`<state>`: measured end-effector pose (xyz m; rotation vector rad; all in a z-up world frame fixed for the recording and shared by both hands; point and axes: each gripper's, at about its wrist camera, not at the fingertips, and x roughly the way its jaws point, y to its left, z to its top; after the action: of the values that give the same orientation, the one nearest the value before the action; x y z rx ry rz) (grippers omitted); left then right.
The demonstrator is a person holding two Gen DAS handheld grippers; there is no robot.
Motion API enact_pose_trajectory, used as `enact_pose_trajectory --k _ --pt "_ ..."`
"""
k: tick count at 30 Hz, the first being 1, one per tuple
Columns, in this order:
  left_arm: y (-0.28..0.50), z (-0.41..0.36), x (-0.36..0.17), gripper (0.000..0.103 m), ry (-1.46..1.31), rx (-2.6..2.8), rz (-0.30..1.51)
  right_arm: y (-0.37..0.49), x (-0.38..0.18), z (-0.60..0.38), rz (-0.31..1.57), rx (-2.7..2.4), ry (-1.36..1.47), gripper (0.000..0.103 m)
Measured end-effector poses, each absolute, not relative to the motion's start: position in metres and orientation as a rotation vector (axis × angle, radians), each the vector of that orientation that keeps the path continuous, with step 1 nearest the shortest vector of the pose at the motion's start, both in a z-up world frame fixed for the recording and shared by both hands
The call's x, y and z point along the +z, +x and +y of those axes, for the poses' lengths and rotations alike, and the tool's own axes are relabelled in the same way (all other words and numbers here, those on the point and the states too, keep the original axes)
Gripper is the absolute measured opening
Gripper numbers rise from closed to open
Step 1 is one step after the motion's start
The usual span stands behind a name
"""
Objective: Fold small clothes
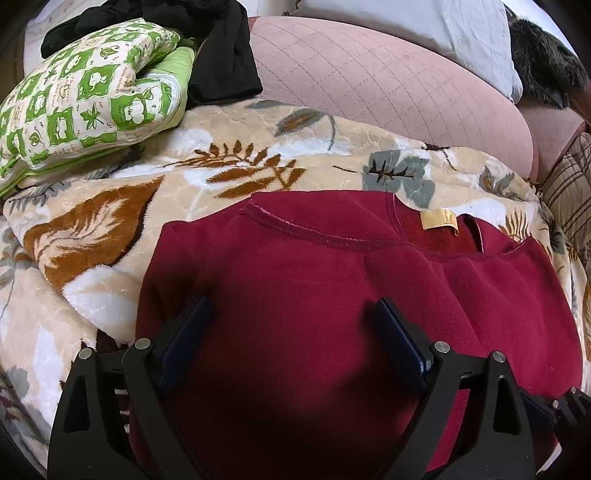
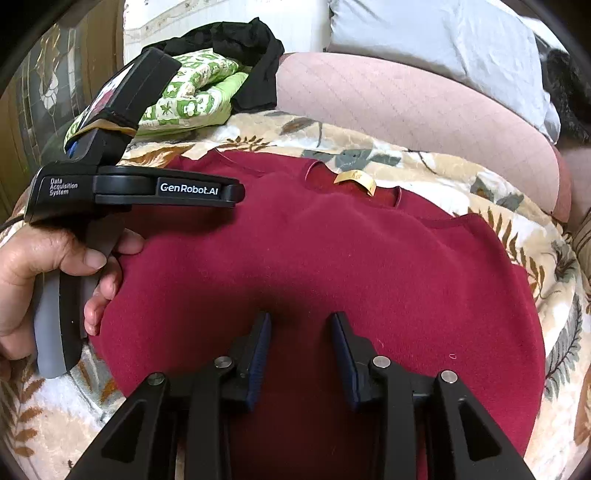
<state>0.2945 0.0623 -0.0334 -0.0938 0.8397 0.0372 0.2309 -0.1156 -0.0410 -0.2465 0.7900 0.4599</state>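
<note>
A dark red fleece top [image 1: 332, 288] lies flat on a floral blanket [image 1: 110, 221], neckline away from me, with a gold label [image 1: 439, 220] at the collar. It also shows in the right wrist view [image 2: 332, 258], label [image 2: 356, 180] at the far side. My left gripper [image 1: 293, 317] is open, hovering over the left half of the top. My right gripper [image 2: 301, 328] is open over the lower middle of the top. The left gripper's body [image 2: 133, 188], held in a hand, shows at the top's left edge.
A green-and-white patterned quilt [image 1: 88, 99] with black clothing [image 1: 225, 48] on it lies at the far left. A pink quilted cushion [image 1: 388, 88] and a pale pillow [image 1: 443, 29] lie behind. A striped cushion [image 1: 569, 184] sits at the right.
</note>
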Motion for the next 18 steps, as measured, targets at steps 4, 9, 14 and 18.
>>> enact_pose_trajectory --k 4,9,14,18 --pt "0.294 0.062 -0.033 0.091 -0.092 0.039 0.840 0.232 -0.041 -0.116 0.791 0.461 -0.249 0.033" --pt "0.295 0.062 -0.033 0.091 -0.093 0.038 0.842 0.233 -0.043 -0.115 0.787 0.461 -0.258 0.034" --pt "0.285 0.066 -0.012 0.091 -0.142 -0.002 0.806 0.236 -0.043 -0.119 0.791 0.475 -0.228 0.034" --pt "0.243 0.090 0.040 0.091 -0.251 -0.017 0.716 0.232 -0.032 -0.122 0.786 0.465 -0.214 0.035"
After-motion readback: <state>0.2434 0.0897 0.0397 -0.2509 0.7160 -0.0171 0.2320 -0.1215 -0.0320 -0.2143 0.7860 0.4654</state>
